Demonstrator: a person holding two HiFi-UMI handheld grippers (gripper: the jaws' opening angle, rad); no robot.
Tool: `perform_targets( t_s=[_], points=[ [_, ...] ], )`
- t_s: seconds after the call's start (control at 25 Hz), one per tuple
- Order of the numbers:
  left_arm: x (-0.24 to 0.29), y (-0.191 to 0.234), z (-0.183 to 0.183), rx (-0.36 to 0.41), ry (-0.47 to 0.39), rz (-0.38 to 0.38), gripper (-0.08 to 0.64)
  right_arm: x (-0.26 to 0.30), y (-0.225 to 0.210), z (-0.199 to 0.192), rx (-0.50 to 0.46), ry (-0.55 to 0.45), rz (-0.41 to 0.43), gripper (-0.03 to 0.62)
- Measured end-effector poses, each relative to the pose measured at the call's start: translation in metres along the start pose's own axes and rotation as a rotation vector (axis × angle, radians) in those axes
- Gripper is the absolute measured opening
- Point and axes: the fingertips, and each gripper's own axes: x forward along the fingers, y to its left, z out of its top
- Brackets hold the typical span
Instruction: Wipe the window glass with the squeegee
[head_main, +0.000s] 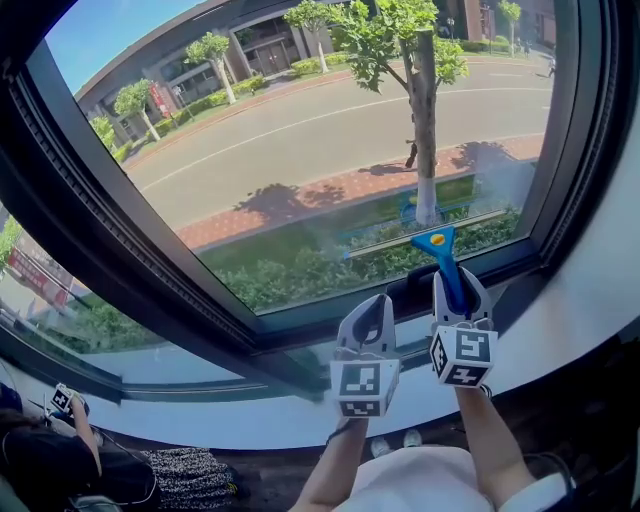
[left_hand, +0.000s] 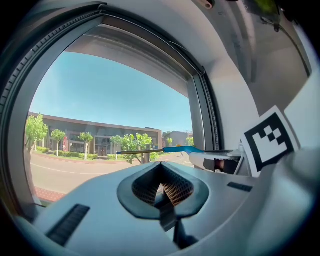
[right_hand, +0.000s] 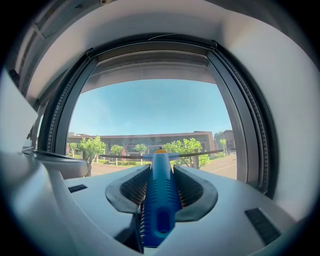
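The blue squeegee (head_main: 446, 262) points up at the window glass (head_main: 300, 150), its head low on the pane near the bottom right corner. My right gripper (head_main: 455, 282) is shut on its handle just above the sill. In the right gripper view the ribbed handle (right_hand: 160, 195) lies between the pads and the thin blade (right_hand: 195, 153) spreads sideways against the glass. My left gripper (head_main: 371, 306) hovers just left of it, shut with nothing in it. The left gripper view shows its pads (left_hand: 175, 190) closed together and the squeegee (left_hand: 177, 149) to the right.
A thick dark window frame (head_main: 150, 290) surrounds the pane, with a white sill (head_main: 560, 320) below and a white wall at the right. A second lower pane (head_main: 90, 320) lies to the left. Another person (head_main: 60, 455) sits at the bottom left.
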Motion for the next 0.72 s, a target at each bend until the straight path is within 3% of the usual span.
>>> perform_targets(
  t_s=[0.72],
  points=[
    [0.004,-0.007,-0.061,-0.047,0.144,-0.032,-0.006,-0.001,0.003,-0.034,-0.011,0.084,-0.001,0.149]
  ],
)
